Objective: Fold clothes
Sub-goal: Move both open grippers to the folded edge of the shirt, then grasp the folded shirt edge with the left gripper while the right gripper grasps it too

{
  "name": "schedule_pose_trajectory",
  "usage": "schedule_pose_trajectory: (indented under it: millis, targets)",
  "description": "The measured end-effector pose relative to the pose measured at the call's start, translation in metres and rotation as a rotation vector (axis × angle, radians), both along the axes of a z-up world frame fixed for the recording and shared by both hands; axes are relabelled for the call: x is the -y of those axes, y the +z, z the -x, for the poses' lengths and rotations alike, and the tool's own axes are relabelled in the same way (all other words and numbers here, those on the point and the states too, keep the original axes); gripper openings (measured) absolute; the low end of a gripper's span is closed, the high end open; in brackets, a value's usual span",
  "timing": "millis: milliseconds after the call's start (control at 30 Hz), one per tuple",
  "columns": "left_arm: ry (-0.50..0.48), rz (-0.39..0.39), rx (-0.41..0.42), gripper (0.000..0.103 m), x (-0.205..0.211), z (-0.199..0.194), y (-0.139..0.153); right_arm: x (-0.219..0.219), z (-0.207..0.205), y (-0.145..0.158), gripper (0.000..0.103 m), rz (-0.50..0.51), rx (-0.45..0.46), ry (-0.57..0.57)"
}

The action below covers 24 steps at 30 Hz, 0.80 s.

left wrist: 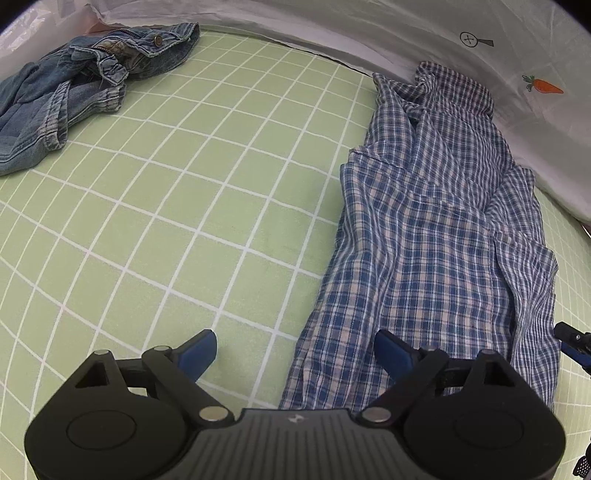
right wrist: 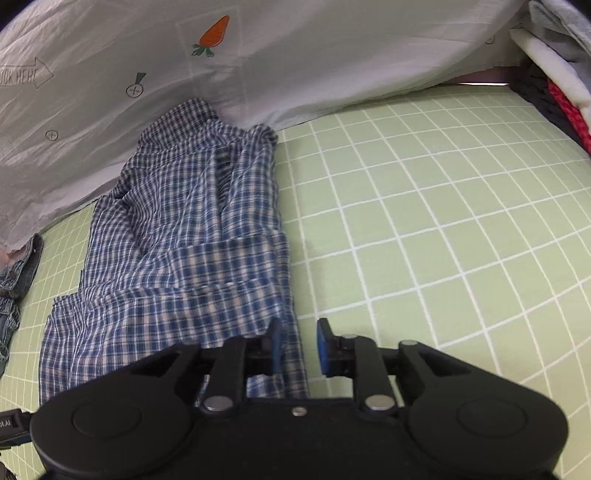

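Plaid shirt (left wrist: 436, 229): lying on green grid sheet (left wrist: 184, 206). My left fingers (left wrist: 295, 354) wide, straddling its hem edge; my right fingers (right wrist: 299, 345) narrow, gap at its side edge, grip unclear.

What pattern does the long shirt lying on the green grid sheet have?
The cotton shirt has a blue-and-white check pattern, clearest in the left wrist view.

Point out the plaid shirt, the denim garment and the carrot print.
plaid shirt (left wrist: 436, 229): left wrist view, middle of its body.
denim garment (left wrist: 85, 85): left wrist view, crumpled middle near the waistband.
carrot print (right wrist: 213, 33): right wrist view, orange body on the white sheet.
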<state>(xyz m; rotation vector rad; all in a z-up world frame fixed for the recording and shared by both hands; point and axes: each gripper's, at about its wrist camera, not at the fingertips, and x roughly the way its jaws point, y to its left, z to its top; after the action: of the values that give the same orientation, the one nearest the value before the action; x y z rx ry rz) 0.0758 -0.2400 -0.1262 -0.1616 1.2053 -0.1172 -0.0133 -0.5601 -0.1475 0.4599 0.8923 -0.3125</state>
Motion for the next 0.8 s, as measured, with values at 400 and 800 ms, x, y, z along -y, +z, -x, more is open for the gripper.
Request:
schedule_pose_trajectory:
  millis: [400, 800]
  targets:
    - [-0.015, 0.098, -0.04, 0.076, -0.002, 0.03, -0.001, -0.016, 0.061, -0.019, 0.078, -0.277, -0.066, -0.028]
    - [0.093, 0.305, -0.053, 0.009, -0.024, 0.033, -0.004, -0.011, 0.061, -0.025, 0.009, -0.354, -0.055, 0.054]
